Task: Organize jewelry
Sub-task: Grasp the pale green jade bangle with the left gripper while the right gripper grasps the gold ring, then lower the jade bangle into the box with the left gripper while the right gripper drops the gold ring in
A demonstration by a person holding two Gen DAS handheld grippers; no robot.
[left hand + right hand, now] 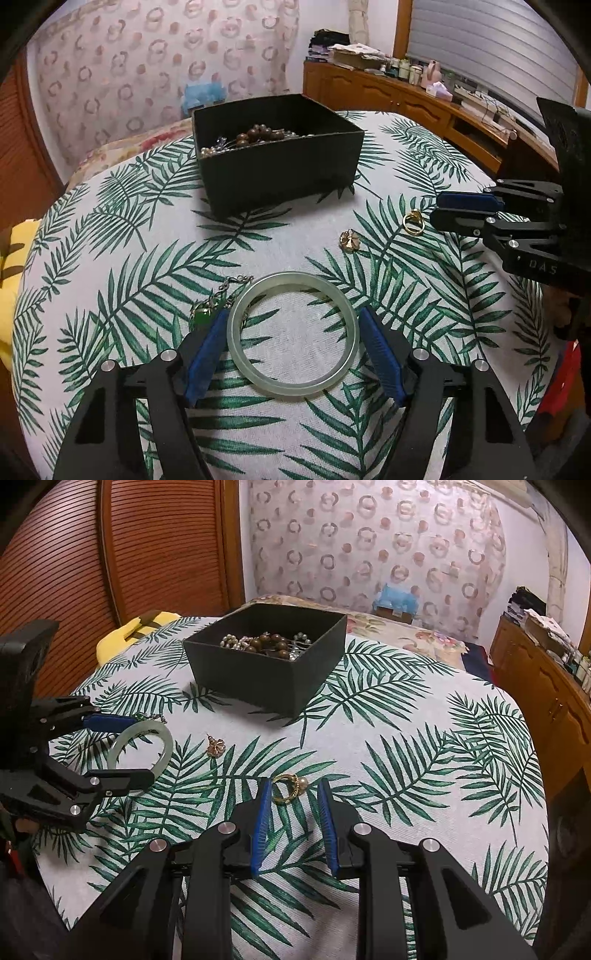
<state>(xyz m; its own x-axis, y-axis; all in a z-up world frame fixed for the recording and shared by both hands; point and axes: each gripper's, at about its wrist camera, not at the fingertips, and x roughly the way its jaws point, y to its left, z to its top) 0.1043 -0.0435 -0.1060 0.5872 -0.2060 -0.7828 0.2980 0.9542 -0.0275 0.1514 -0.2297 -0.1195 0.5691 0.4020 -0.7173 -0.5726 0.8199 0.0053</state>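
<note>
Pale green jade bangle (292, 335) lies flat on the table between your left hand-held gripper's (293, 319) unclenched blue pads, while the gold ring (287, 785) sits between your right hand-held gripper's (293, 786) parted tips, ungrasped.

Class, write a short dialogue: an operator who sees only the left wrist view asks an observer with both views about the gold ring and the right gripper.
Operator: Is the ring inside the right gripper yet?
Observer: Yes. The gold ring lies on the cloth between the pads of the right gripper.
Operator: Is it pinched?
Observer: No. A gap shows between its pale bead and one pad.
</note>
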